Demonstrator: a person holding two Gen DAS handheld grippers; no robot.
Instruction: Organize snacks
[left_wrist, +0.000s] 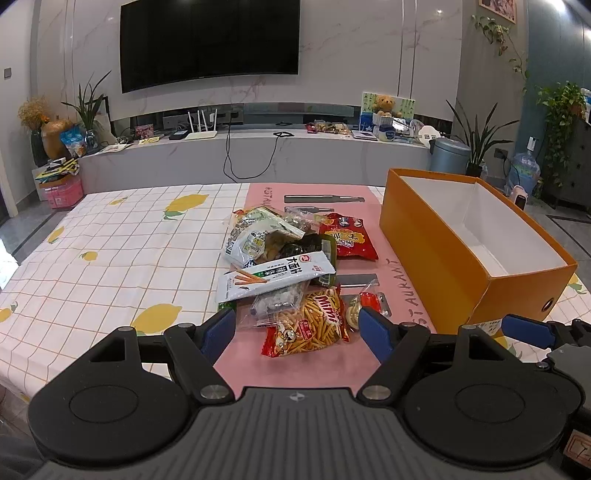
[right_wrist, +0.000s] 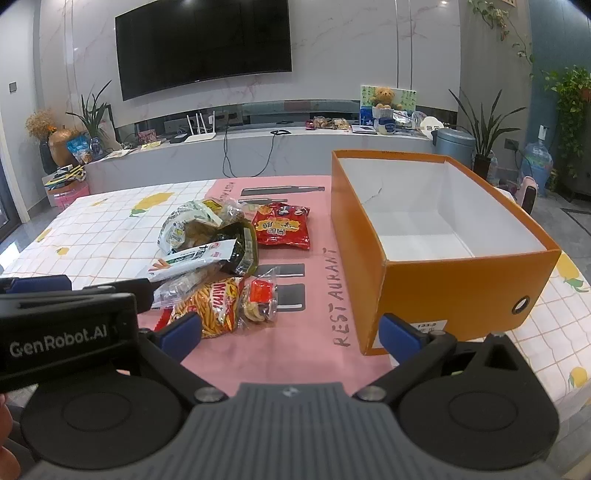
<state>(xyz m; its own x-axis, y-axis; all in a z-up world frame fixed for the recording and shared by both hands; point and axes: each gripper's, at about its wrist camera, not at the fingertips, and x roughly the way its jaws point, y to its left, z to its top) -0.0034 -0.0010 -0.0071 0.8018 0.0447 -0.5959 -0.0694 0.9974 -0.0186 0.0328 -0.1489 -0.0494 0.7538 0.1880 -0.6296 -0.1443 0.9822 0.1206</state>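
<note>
A living room with a wall-mounted television (left_wrist: 208, 42) and a long low console lies behind a table (left_wrist: 110, 251) under a lemon-print checked cloth, with a pink placemat (left_wrist: 295, 369) laid over its middle. On that mat sits a loose pile of snacks (left_wrist: 280, 258), and past it an open orange box (right_wrist: 454, 288) with a bare white inside; nothing is in the box yet, so the sorting looks to be at its start.

The left gripper (left_wrist: 297, 328) has its 2 blue pads spread wide and nothing between them. The pile lies straight ahead of it and slightly below, the nearest packet being the red Mimi stick bag (left_wrist: 314, 325), whose near end already sits in the gap between the fingertips without either pad touching it. That bag's long axis runs roughly away from the claw, tilted a little toward the claw's right, so a straight descent would close the pads across its narrow width.

The right gripper (right_wrist: 291, 332) is likewise spread and empty. From it, the pile lies ahead and to the left, while the box stands ahead and to the right, its near corner just beyond the right fingertip.

So the left claw seems the nearer 1 to the snacks and the right claw the nearer 1 to the box. I judge the coming move to be a lowering of the left claw onto the Mimi bag, then a carry rightward.
</note>
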